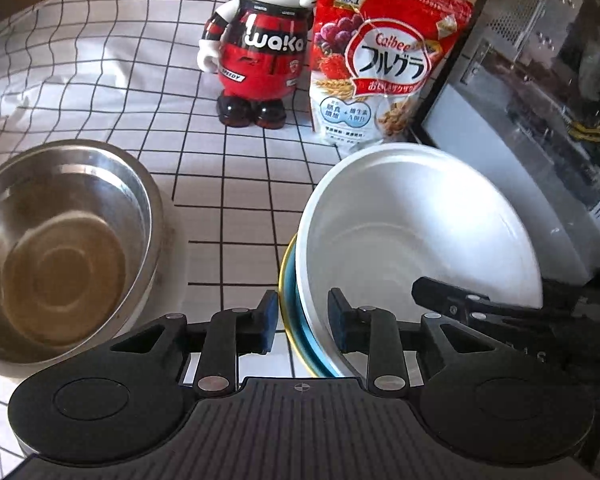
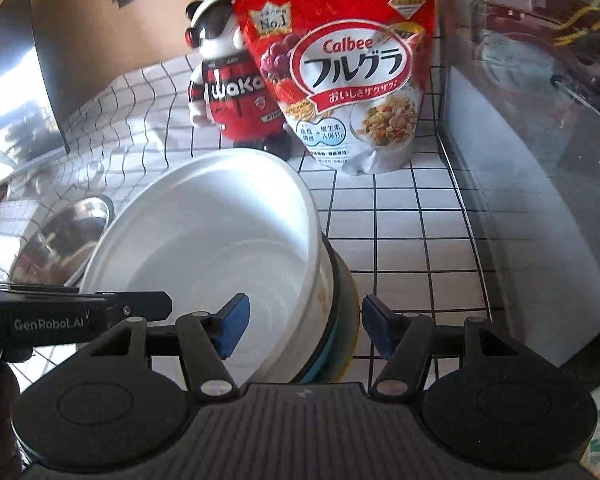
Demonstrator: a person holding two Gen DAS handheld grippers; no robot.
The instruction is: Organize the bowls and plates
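Observation:
A white bowl [image 1: 420,216] sits nested in a teal bowl with a yellow rim [image 1: 290,312]; both show in the right wrist view too, the white bowl [image 2: 208,224] above the teal one [image 2: 346,300]. My left gripper [image 1: 303,320] straddles the left rims of the stack, one pad outside and one inside, with gaps at both pads. My right gripper [image 2: 304,328] straddles the right rims the same way, jaws wide. A steel bowl [image 1: 60,240] stands to the left on the checked cloth, also seen in the right wrist view [image 2: 68,232].
A red and black mascot bottle [image 1: 256,52] and a red Calbee cereal bag [image 1: 380,64] stand behind the bowls. A glass-fronted appliance [image 1: 540,120] lines the right side. A dark panel [image 2: 16,60] stands at the far left.

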